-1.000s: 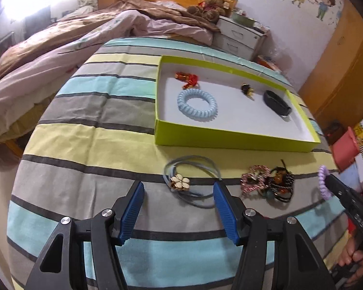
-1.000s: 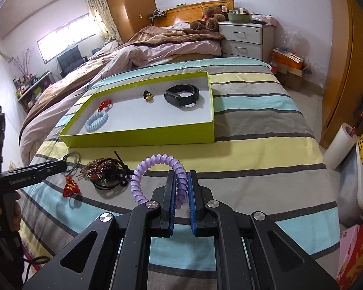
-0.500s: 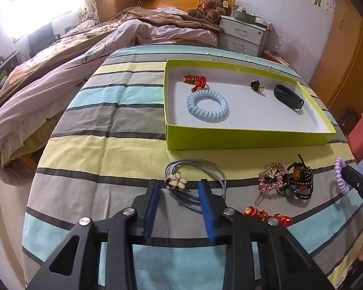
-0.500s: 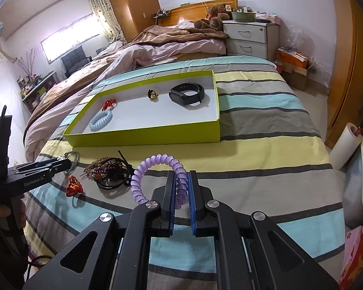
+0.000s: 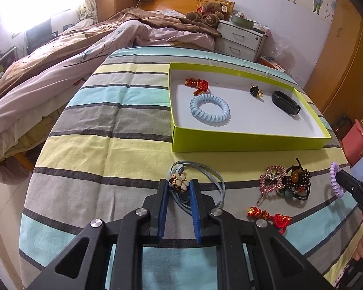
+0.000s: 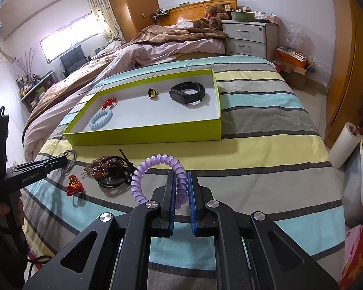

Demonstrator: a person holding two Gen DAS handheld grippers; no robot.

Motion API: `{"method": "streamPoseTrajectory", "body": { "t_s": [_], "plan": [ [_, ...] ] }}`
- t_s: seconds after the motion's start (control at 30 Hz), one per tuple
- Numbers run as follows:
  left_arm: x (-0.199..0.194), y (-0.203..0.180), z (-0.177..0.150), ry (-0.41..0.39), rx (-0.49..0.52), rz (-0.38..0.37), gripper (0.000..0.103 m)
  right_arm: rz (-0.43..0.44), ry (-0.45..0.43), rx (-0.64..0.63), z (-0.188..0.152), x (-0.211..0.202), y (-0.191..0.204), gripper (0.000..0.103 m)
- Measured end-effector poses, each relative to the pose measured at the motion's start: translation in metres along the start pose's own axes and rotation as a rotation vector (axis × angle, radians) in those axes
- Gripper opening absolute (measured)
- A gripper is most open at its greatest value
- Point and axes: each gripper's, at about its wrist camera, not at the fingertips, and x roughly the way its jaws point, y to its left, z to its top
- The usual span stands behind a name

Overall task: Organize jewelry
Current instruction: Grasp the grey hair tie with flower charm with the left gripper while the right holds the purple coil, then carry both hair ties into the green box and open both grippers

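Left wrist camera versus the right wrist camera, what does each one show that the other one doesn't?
Only the left wrist view shows the left gripper closed on the flower hair tie and the pink rhinestone clip. Only the right wrist view shows the right gripper clamping the purple coil tie and a paper roll. Both show the green tray holding the blue coil tie and black band.

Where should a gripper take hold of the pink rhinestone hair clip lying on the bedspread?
Judging by its pose, grip the pink rhinestone hair clip across its narrow metal tail, coming from above on its left side: it lies flat, and its right edge touches the dark beaded hair ties.
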Motion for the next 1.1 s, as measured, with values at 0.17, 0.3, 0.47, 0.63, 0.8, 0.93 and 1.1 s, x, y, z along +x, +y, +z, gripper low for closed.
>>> {"method": "streamPoseTrajectory", "body": {
  "t_s": [0.17,0.3,0.47,0.63,0.8,0.93,1.1],
  "plan": [
    [-0.006,0.002,0.001,-0.015,0.003,-0.015,0.018,-0.003,-0.005,0.000,0.000,0.000,0.002,0.010],
    [-0.013,0.002,0.003,-0.034,0.007,-0.023,0.018,-0.005,-0.008,-0.004,0.001,-0.002,0.006,0.010],
    [-0.025,0.001,0.004,-0.058,0.013,-0.030,0.018,-0.003,-0.016,-0.006,0.002,-0.005,0.009,0.010],
    [-0.041,-0.001,0.008,-0.091,0.025,-0.045,0.018,-0.003,-0.028,-0.011,0.005,-0.010,0.012,0.010],
    [-0.056,-0.006,0.017,-0.122,0.031,-0.097,0.018,-0.005,-0.043,-0.016,0.014,-0.014,0.015,0.010],
    [-0.061,-0.015,0.028,-0.142,0.059,-0.111,0.018,-0.007,-0.060,-0.022,0.026,-0.016,0.017,0.010],
    [-0.059,-0.025,0.046,-0.155,0.081,-0.138,0.018,-0.016,-0.064,-0.026,0.038,-0.012,0.018,0.010]
  ]
}}
